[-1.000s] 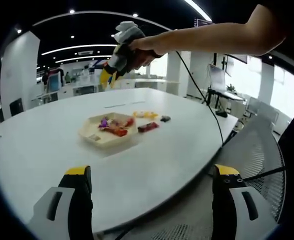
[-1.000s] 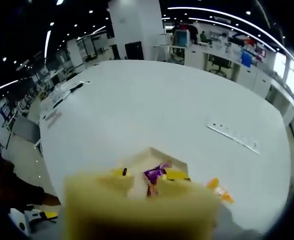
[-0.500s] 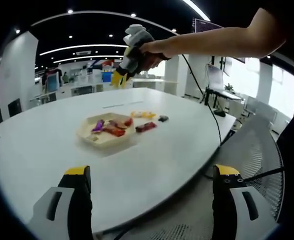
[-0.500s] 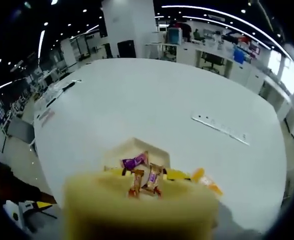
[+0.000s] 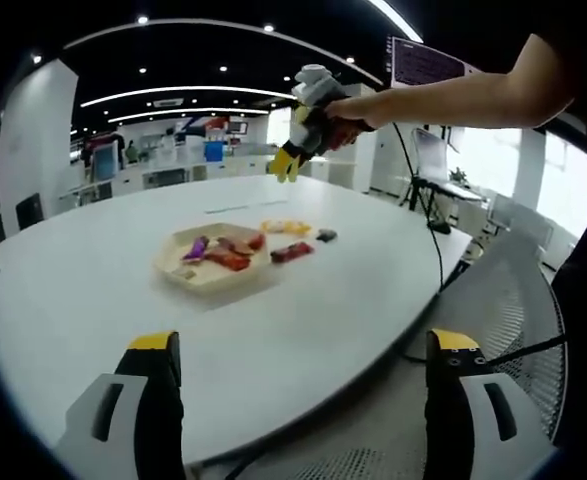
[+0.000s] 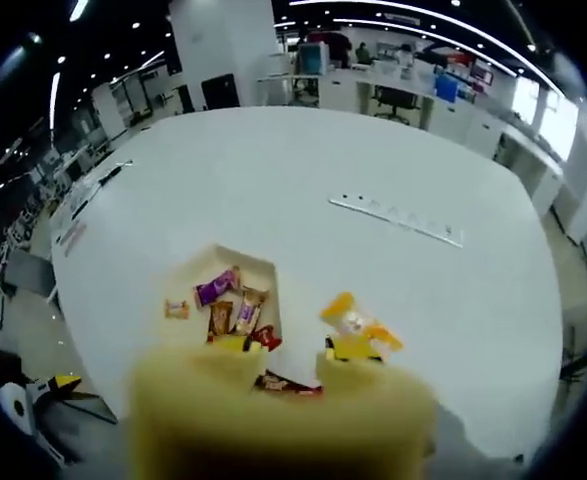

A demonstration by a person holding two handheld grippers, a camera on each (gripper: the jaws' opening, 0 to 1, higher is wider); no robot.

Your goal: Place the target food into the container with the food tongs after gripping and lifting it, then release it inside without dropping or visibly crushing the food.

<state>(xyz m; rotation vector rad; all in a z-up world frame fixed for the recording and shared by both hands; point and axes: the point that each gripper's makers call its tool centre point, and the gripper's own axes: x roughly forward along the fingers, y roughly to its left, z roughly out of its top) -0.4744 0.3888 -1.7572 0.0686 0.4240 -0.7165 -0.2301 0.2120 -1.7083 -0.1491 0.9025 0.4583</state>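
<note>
A shallow beige tray (image 5: 178,268) (image 6: 261,268) on the white table holds several wrapped snacks. Beside it lie a yellow packet (image 5: 286,228) (image 6: 358,322), a dark red bar (image 5: 295,252) (image 6: 288,383) and a small dark piece (image 5: 328,236). My left gripper (image 5: 305,400) hangs open at the table's near edge, far from the tray. A hand holds my right gripper (image 5: 285,165) high above the loose snacks. In the right gripper view a blurred pale yellow mass (image 6: 283,425) covers its base, and two yellow tips (image 6: 235,343) stand apart over the snacks.
A white power strip (image 6: 398,218) lies on the table beyond the tray. A black cable (image 5: 428,230) runs over the table edge by a mesh chair (image 5: 518,300). Desks and screens stand in the background.
The right gripper has swung rightward, from above the tray to above the loose snacks. In its view the tray slid left and the yellow packet and red bar came in. The left gripper stayed still.
</note>
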